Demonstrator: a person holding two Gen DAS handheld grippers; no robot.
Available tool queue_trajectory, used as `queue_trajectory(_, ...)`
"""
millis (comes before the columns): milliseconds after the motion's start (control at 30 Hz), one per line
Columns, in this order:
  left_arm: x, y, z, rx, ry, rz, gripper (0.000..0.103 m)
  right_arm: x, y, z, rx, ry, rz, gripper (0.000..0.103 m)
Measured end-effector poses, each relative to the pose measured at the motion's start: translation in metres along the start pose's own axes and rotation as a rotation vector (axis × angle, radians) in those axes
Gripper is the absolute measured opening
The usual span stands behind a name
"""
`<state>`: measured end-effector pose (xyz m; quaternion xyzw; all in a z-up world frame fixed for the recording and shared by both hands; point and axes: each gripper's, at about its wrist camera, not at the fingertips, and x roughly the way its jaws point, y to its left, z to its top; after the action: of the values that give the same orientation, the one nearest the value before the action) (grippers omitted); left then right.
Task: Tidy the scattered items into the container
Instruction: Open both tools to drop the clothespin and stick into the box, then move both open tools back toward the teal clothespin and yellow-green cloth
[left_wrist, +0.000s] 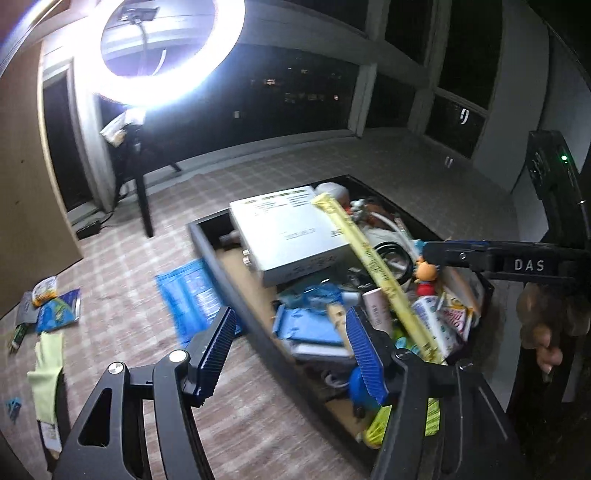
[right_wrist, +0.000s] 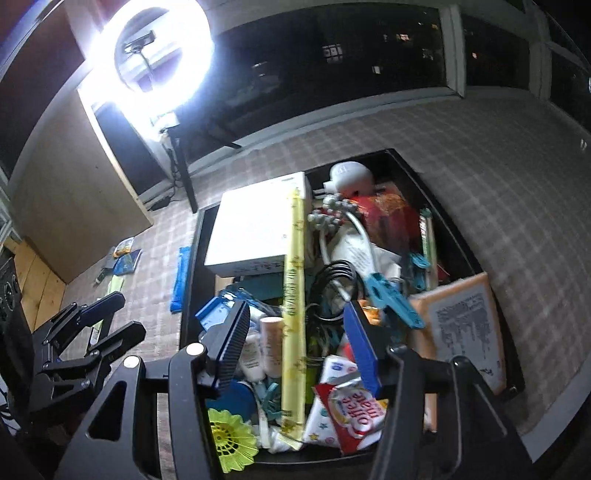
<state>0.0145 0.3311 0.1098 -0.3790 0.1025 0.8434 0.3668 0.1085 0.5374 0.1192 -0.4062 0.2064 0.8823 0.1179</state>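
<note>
Both tools, the left tool (left_wrist: 291, 347) and the right tool (right_wrist: 295, 347), stood apart and empty above the box (right_wrist: 458, 229). The yellow stick (right_wrist: 293, 295) lay inside, mid-frame. Best next: swing toward the packets (left_wrist: 55, 306) at the left edge, approaching low.

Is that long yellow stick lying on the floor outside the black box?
No, the long yellow stick lies inside the black box, stretched across the clutter and leaning over the white carton.
</note>
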Motion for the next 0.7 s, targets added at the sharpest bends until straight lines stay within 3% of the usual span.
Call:
queue_trajectory(333, -0.031, 0.079, -0.031, -0.132, -0.013, 0.159, 0.059, 0.017, 0.072, 0.008, -0.182, -0.008, 0.089, 0.057)
queue_trajectory(700, -0.086, 0.218, -0.108, -0.381, 0.012, 0.441, 0.059, 0.070, 0.183, 0.005, -0.367, 0.077, 0.248, 0.057)
